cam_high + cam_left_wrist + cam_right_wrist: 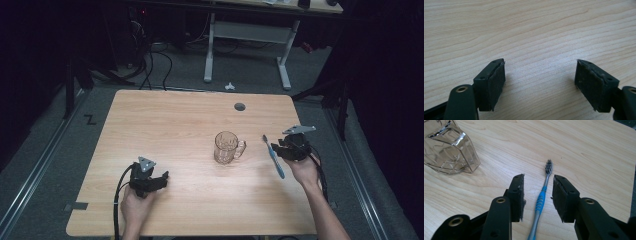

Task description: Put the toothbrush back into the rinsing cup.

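Observation:
A blue and grey toothbrush [273, 156] lies flat on the wooden table [175, 120], bristle head pointing away from the person. My right gripper [278, 145] hovers at its right side. In the right gripper view the toothbrush [540, 200] runs up between the two jaws of my right gripper [539, 178], which stand apart without touching it. A clear glass mug [226, 147] stands upright left of the brush, handle towards it, and the mug [449, 147] sits at the upper left there. My left gripper [162, 179] rests near the front left, and my left gripper [540, 62] is open over bare wood.
A round cable hole [240, 106] sits near the table's far edge. Beyond the table stand a white desk frame [210, 45] and loose floor cables [150, 60]. A cable [118, 200] trails from the left gripper over the front edge.

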{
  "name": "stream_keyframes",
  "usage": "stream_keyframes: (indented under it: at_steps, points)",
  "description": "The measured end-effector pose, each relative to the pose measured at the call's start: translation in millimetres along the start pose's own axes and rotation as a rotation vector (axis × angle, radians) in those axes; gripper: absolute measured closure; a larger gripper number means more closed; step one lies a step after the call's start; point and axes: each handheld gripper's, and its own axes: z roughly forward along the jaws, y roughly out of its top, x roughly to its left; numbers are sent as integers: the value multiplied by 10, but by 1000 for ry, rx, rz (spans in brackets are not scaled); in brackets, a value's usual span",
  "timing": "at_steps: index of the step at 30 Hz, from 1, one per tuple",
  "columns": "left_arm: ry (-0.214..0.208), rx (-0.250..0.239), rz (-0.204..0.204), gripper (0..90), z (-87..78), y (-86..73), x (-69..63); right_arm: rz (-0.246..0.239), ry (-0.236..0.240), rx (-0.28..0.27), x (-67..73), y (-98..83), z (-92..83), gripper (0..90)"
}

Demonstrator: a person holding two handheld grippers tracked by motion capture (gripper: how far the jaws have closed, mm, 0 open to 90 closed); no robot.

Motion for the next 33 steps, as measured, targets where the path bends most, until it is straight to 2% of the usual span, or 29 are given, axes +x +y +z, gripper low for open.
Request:
stream_keyframes:
  at_steps: [10,17,30,33]
  points:
    - [0,0,1,249,0,-1,-1,-13,4,47,-40,85,76,614]
    - [0,0,1,250,-1,-1,-1,-43,-5,80,-28,185,147,613]
    - [-3,-2,-1,249,-2,-2,4,-63,-14,221,-59,299,381,609]
    - [-3,-2,-1,249,-2,-2,4,-68,-22,239,-61,309,415,609]
